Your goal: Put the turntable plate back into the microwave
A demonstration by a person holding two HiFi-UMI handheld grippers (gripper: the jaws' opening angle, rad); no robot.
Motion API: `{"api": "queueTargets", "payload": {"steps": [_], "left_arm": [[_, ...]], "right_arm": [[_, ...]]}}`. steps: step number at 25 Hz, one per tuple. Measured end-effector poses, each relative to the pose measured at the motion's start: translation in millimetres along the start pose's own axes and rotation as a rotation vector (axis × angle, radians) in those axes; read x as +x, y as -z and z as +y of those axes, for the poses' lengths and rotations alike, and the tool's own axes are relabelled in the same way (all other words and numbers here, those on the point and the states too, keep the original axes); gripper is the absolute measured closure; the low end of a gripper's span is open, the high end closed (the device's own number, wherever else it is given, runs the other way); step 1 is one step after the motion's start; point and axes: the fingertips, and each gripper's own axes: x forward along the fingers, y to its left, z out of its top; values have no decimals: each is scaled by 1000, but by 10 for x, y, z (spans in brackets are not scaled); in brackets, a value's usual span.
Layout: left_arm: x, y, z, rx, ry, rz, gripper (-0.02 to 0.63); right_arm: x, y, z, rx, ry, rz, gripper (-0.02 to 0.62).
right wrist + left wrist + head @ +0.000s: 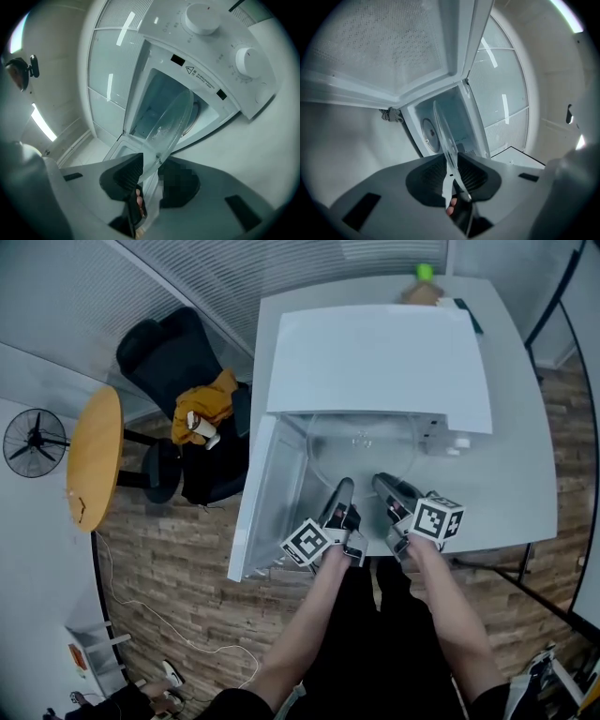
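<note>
A white microwave (375,362) sits on a pale tabletop (525,474), seen from above, its door (267,493) swung wide open at the microwave's left side. An office chair (178,362) with a yellow cloth on it stands on the floor well to the left of the microwave. In front of the microwave's open mouth a person holds the clear glass turntable plate (361,451) roughly level, its far part apparently just reaching into the cavity and its near rim outside. The left hand-held gripper (342,491) is clamped on the near rim toward the door side of the microwave, its ribbed dark pads pressed on either face of the glass. The right hand-held gripper (386,486) is likewise closed on the near rim, just beside the left one and toward the microwave's control panel, where two round knobs (201,18) show. The plate looks rigid, fairly heavy for its thinness, smooth and slippery, and breakable if it knocks the cavity frame. Held by one edge only, it probably wants to tip downward at the far end, so a firm pinch well onto the rim, with the two grips spread apart, seems the safest hold.
</note>
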Motion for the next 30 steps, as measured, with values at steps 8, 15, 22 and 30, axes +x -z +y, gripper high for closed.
{"api": "queueTargets", "payload": {"steps": [8, 15, 22, 30], "left_arm": [[352, -162, 159, 0, 48, 2, 540], [531, -223, 197, 26, 81, 12, 535], [713, -274, 349, -16, 43, 13, 535], [954, -430, 379, 3, 88, 4, 532]], "right_arm": [[282, -170, -230, -12, 27, -33, 486], [388, -245, -354, -7, 48, -61, 486], [517, -366, -484, 4, 72, -97, 486], [699, -527, -610, 14, 95, -133, 486]]}}
